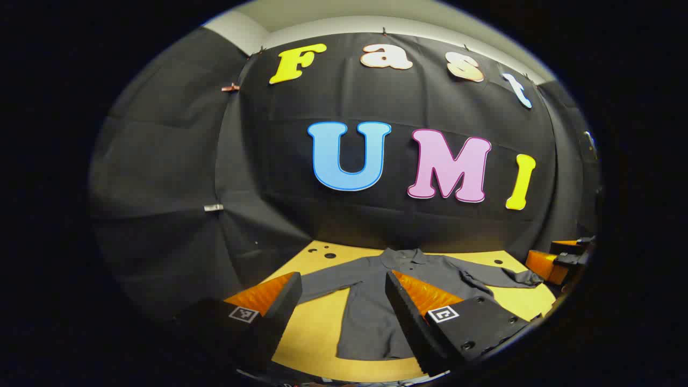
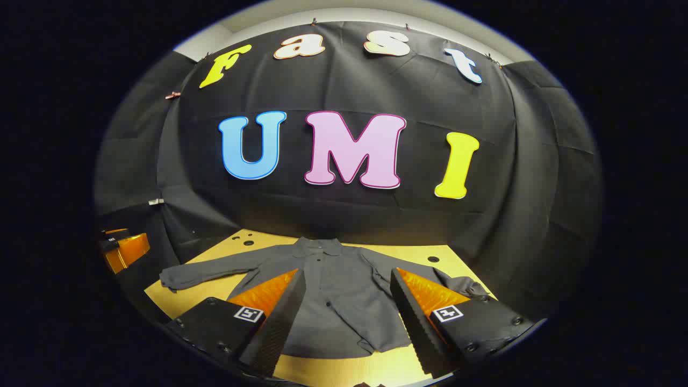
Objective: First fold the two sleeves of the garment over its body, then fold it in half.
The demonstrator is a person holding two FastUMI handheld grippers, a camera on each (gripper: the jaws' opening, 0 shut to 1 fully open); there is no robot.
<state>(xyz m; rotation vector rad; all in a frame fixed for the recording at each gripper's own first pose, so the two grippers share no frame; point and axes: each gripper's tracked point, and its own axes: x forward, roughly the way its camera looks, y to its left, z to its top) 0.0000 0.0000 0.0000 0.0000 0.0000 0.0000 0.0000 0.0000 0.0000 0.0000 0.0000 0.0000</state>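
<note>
Both grippers hovering over a flat grey shirt, nothing pinched yet.

I am holding my left gripper [image 1: 343, 301] low and level with its fingers spread wide, the long-sleeved grey shirt [image 1: 371, 306] lying collar-far on the yellow table [image 1: 317, 328]; my right gripper [image 2: 348, 303] is likewise gaping above the shirt's body. I judge the risk is pinching the sleeve [image 2: 215, 270] together with the body cloth, dragging the whole shirt askew.

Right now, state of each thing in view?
Shirt: spread flat on the table, front up, unfolded.
Left sleeve: stretched out sideways, not folded.
Right sleeve: out to the side, rumpled, not folded.
Left tongs: open, above the shirt, holding nothing.
Right tongs: open, above the shirt, holding nothing.
</note>
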